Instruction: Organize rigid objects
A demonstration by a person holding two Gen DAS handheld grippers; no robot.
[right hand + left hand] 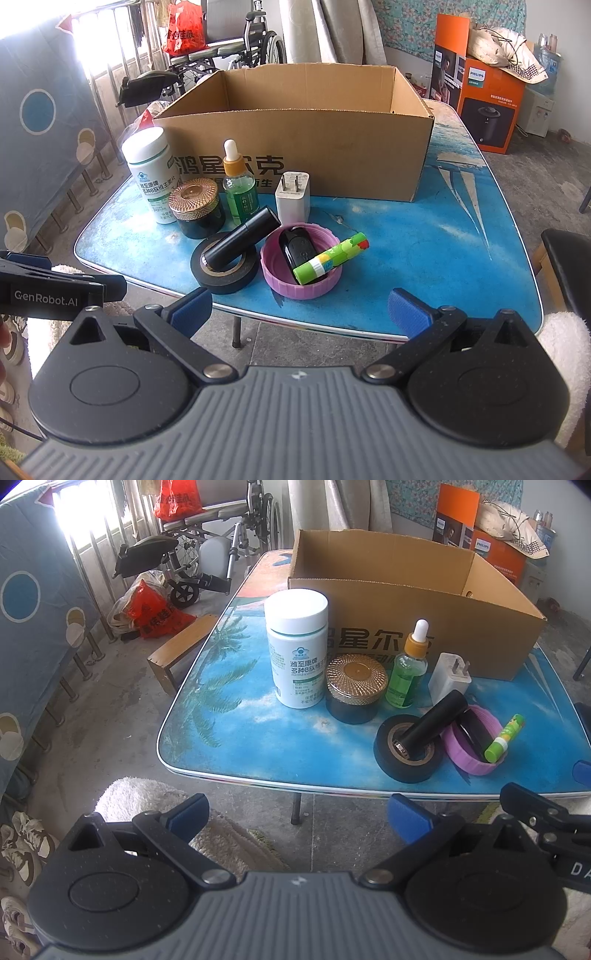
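On the blue table [424, 236], in front of an open cardboard box [295, 147], stand a white pill bottle [149, 166], a gold-lidded jar [197, 206], a green dropper bottle [240, 188] and a white charger [293, 197]. A black tube [242, 238] leans in a roll of black tape [223, 267]; a green glue stick [334, 258] lies across a purple lid [301, 266]. The left gripper [299, 816] and right gripper [299, 310] hang short of the table edge, jaws wide apart, holding nothing.
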